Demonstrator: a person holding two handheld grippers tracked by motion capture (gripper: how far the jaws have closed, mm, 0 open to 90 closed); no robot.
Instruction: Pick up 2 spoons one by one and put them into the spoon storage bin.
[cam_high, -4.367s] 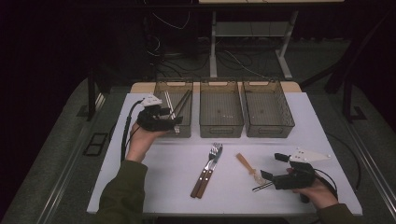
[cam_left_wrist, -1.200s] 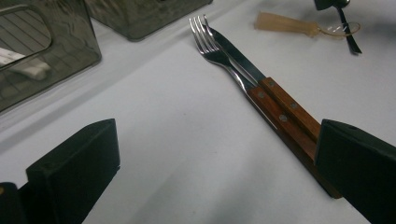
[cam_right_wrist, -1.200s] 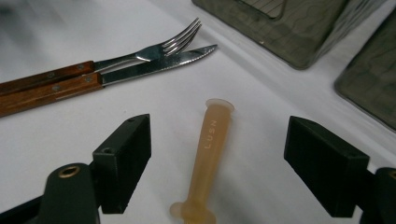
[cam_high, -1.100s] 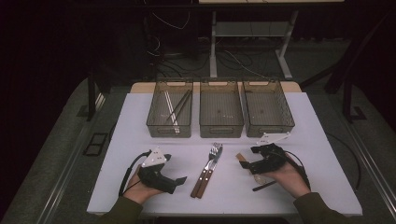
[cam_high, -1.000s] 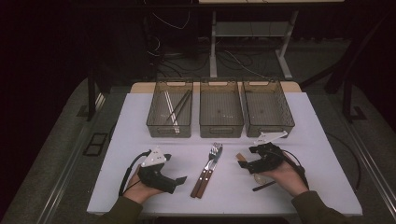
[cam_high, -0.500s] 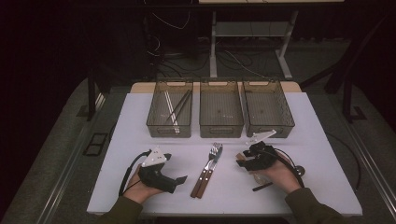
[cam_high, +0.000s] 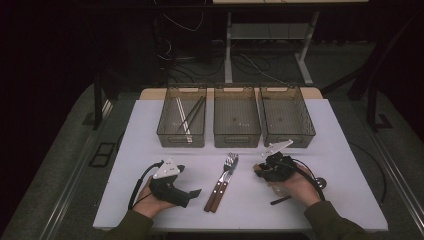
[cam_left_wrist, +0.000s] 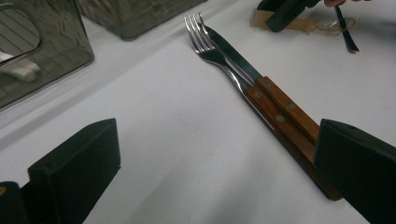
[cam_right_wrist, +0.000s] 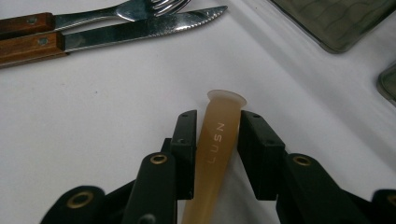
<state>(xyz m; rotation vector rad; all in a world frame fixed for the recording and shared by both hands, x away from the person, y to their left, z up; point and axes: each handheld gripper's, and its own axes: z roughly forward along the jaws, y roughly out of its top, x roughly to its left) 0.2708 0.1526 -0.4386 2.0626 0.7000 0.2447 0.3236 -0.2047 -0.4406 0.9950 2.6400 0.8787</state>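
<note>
White tabletop (cam_high: 150, 130) with three grey bins (cam_high: 237, 118) along its far edge. Nearer than the bins lie a fork (cam_high: 223, 176) and knife (cam_high: 217, 195). Right of the fork, the right gripper (cam_right_wrist: 211, 140) has just been closing, its jaws now pinching a tan spoon handle (cam_right_wrist: 215, 135) lying on the table. Left of the fork, the left gripper (cam_left_wrist: 210, 163) rests wide open. The smooth, tapered handle may slip when lifted.

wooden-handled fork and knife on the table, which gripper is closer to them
Left. The left gripper rests just left of the fork and knife, jaws open toward the handles. The right gripper sits farther off on their right, closed on a tan silicone handle.
</note>
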